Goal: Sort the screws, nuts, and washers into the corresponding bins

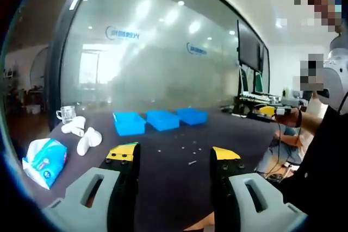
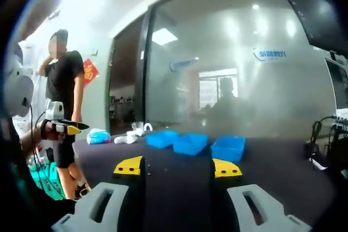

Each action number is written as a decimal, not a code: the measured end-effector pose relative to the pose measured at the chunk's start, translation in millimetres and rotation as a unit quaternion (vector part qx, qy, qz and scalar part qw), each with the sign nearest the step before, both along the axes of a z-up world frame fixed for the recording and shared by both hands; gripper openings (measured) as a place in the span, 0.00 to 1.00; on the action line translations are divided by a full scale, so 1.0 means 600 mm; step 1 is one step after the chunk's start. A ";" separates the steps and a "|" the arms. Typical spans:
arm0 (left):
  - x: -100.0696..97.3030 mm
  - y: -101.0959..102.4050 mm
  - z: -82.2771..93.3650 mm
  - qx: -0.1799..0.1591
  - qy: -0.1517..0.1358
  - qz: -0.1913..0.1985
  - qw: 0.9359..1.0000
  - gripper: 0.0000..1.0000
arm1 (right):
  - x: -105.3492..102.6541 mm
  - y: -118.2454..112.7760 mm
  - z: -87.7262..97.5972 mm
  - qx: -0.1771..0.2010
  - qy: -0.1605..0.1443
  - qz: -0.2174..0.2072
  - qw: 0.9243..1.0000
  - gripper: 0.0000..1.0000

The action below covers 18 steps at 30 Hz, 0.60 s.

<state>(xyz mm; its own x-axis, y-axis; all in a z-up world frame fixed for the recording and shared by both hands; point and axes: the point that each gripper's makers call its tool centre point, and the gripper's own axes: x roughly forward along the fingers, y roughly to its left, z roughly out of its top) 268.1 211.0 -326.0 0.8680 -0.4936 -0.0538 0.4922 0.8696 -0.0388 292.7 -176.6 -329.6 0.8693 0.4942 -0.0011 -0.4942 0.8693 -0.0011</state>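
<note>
Three blue bins (image 1: 129, 123) (image 1: 163, 119) (image 1: 192, 116) stand in a row on the dark table (image 1: 163, 183). Small loose hardware (image 1: 192, 162) lies scattered in front of them. My left gripper (image 1: 174, 153) hovers open above the table's near side, nothing between its yellow-tipped jaws. In the right gripper view the bins (image 2: 162, 138) (image 2: 190, 143) (image 2: 228, 148) lie ahead, and my right gripper (image 2: 177, 167) is open and empty. Each gripper also appears in the other's view, held in a hand: the right gripper (image 1: 266, 111) off the table's right end, the left gripper (image 2: 73, 127) at the far left.
A tissue pack (image 1: 46, 161), white cups (image 1: 81, 134) and a glass mug (image 1: 66, 113) sit at the table's left end. A frosted glass wall (image 1: 163, 52) runs behind the table. A person (image 2: 62, 96) stands at the left of the right gripper view. A monitor (image 1: 250, 47) hangs at right.
</note>
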 end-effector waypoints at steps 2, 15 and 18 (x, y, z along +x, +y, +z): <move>0.001 -0.001 -0.005 0.001 0.003 0.000 1.000 0.51 | -0.012 -0.009 -0.006 0.001 0.003 -0.009 1.000 0.43; -0.003 -0.010 -0.005 0.009 -0.003 -0.011 1.000 0.51 | -0.033 -0.024 -0.021 0.008 0.010 -0.028 1.000 0.43; -0.006 -0.008 -0.007 0.008 -0.003 -0.012 1.000 0.51 | -0.026 -0.021 -0.018 0.001 0.011 -0.016 1.000 0.42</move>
